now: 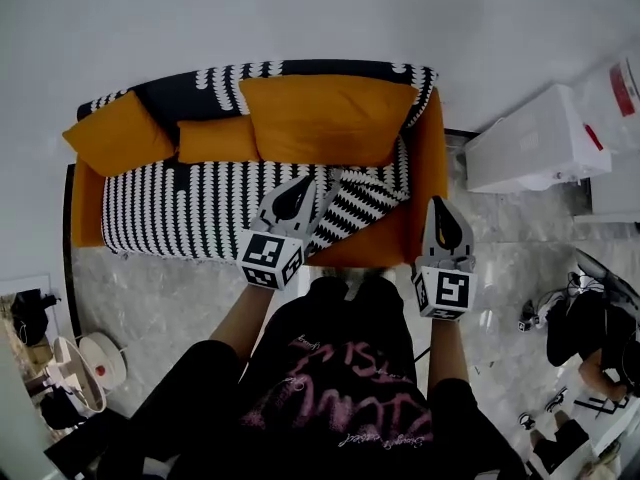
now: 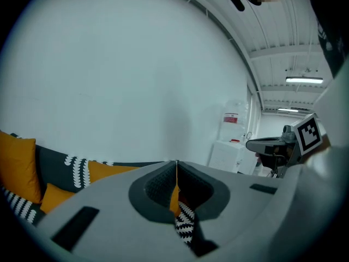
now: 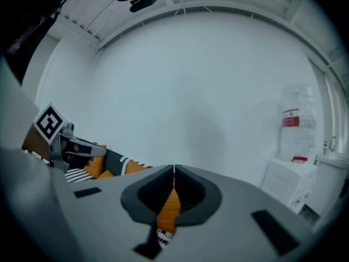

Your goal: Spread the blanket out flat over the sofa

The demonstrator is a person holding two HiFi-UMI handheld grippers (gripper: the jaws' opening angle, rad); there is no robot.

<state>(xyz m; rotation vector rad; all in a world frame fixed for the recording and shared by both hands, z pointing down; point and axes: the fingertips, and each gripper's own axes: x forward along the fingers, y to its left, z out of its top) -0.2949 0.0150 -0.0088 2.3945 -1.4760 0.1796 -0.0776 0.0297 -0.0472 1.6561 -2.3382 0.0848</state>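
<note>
Black-and-white patterned cloth, the blanket [image 1: 190,208], lies across most of the orange sofa [image 1: 428,148]. It covers the seat from the left armrest to past the middle and hangs over the front edge. Patterned cloth also drapes the backrest behind the cushions. At its right end the blanket is turned back on itself in a crumpled fold [image 1: 355,200], and the seat to the right of that fold is bare orange. Three orange cushions lean against the back: a big one [image 1: 325,118] right of centre, a small one [image 1: 218,138] beside it, and a tilted one [image 1: 118,133] at the left end.

You stand at the sofa's front with both arms held out. Your left gripper [image 1: 303,185] is over the folded end of the blanket, its jaws clenched tip to tip. Its own view shows patterned cloth and orange through the gap behind the tips, but you cannot tell whether any cloth is pinched. Your right gripper [image 1: 437,204] is clenched as well. It is over the bare right end of the seat, near the right armrest, with orange showing behind its tips. A white cabinet [image 1: 535,138] stands on the grey stone floor [image 1: 160,288] to the right of the sofa.
</note>
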